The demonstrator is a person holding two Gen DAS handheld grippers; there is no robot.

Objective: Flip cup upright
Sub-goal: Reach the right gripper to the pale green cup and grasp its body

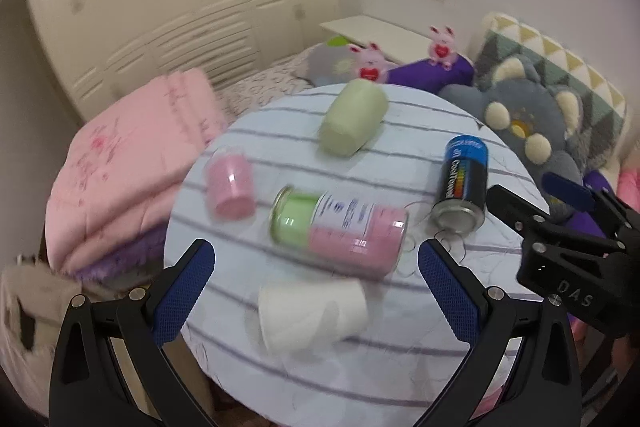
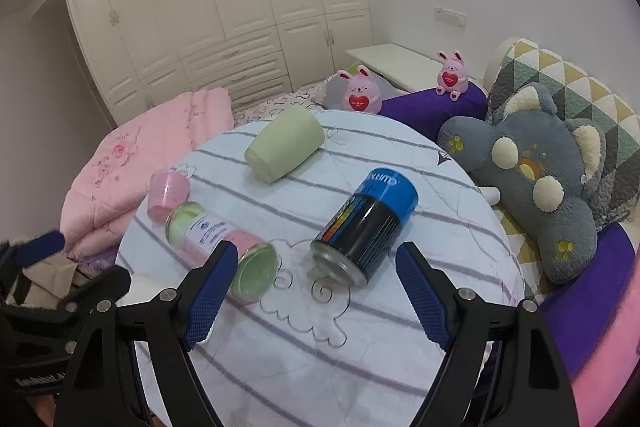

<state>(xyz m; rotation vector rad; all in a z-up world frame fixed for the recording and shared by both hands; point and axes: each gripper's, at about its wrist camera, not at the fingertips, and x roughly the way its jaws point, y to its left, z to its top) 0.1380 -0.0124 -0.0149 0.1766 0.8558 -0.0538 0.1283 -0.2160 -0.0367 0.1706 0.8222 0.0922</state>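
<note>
Both grippers hover over the round table, striped cloth on top. Left gripper: jaws spread wide, nothing between them. Right gripper: likewise spread and empty.

Five vessels, all lying on their sides. Left wrist view is smeared, so detail there is soft.
- Green cup at 12 o'clock on the table, far side, base toward me.
- Small pink cup at 10 o'clock, just beside the clear jar with pink and green filling.
- Blue-and-black can right of centre, open end toward the right gripper.
- White cup at 6 o'clock in the left view, nearest the left fingers; not visible from the right.

Which cup the task means I can't tell; the white one is nearest my left hand, I'd judge.

Risks:
- Everything here is round and on its side. A finger nudge before closing would send a piece rolling, and the pink cup lies near the table edge.
- Loose, wrinkled cloth could snag a fingertip or tip a freshly righted cup.
- Jar and white cup lie close; a wide-open approach may clip the jar.
- The grippers are near each other; the right gripper shows at 3 o'clock in the left view, so crossing paths could collide.
</note>
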